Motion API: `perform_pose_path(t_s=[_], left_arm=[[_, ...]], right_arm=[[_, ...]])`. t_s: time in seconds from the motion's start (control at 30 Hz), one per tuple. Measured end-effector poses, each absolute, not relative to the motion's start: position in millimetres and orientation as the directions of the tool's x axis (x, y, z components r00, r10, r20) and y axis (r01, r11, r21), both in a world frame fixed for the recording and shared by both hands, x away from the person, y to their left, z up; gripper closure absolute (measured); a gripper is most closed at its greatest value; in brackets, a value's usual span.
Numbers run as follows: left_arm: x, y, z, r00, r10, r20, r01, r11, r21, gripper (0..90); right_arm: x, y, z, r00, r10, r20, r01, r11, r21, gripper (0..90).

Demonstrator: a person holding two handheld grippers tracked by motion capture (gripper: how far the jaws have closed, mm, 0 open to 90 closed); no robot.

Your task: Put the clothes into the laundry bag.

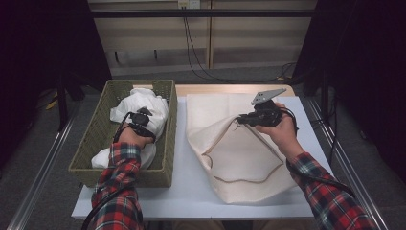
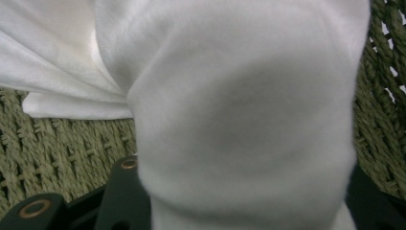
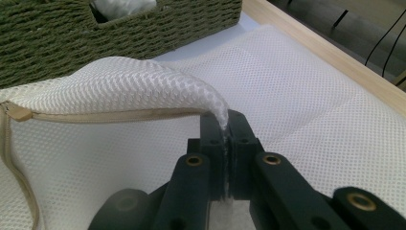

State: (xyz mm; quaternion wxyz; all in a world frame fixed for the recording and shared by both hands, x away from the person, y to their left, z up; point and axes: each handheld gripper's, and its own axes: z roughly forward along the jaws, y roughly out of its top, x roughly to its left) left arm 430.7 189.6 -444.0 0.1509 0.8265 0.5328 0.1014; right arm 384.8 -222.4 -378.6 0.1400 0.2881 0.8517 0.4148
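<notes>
White cloth [image 1: 139, 108] bunched up in the green wicker basket [image 1: 98, 129] at the table's left, left gripper [image 1: 139, 120] down in it with jaws round a fat fold, looks pinched. Mesh laundry bag [image 1: 239, 158] flat beside the basket, zipper edge lifted, right gripper [image 3: 225, 129] clamped tight on it.

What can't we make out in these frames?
- Left gripper jaw tips: buried in the white cloth in both the high view and the left gripper view, so the grip is unclear.
- Basket floor: high view, covered by cloth and forearm.
- Mesh bag inside: the right gripper lifts its zip edge, but the opening faces away from each camera.
- Cloth type: bunched up and blurred close to the lens.
</notes>
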Motion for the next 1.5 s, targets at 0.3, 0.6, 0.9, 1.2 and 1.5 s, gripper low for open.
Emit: perform_pose_path(t_s=[0.3, 0.6, 0.9, 1.2, 1.5], left_arm=[[427.5, 203.8, -428.0, 0.355, 0.933, -0.053, 0.863, -0.306, 0.401, 53.0], [420.9, 213.2, -399.1, 0.341, 0.933, -0.119, 0.840, -0.246, 0.484, 53.9], [413.6, 223.0, -373.1, 0.359, 0.911, -0.204, 0.800, -0.188, 0.570, 54.4], [411.7, 230.2, -351.0, 0.366, 0.877, -0.310, 0.778, -0.105, 0.619, 54.6], [407.9, 217.5, -330.3, 0.414, 0.853, -0.318, 0.743, -0.116, 0.659, 54.7]], right_arm=[[385.9, -220.8, -375.6, -0.790, 0.613, 0.002, 0.379, 0.486, 0.788, 87.3], [386.2, -220.8, -374.5, -0.786, 0.618, 0.000, 0.379, 0.483, 0.790, 87.3], [385.1, -218.1, -376.1, -0.787, 0.617, 0.002, 0.385, 0.489, 0.782, 87.3], [388.0, -218.1, -377.6, -0.786, 0.618, 0.006, 0.389, 0.488, 0.781, 87.3], [389.3, -217.1, -379.1, -0.784, 0.621, 0.006, 0.393, 0.488, 0.779, 87.3]])
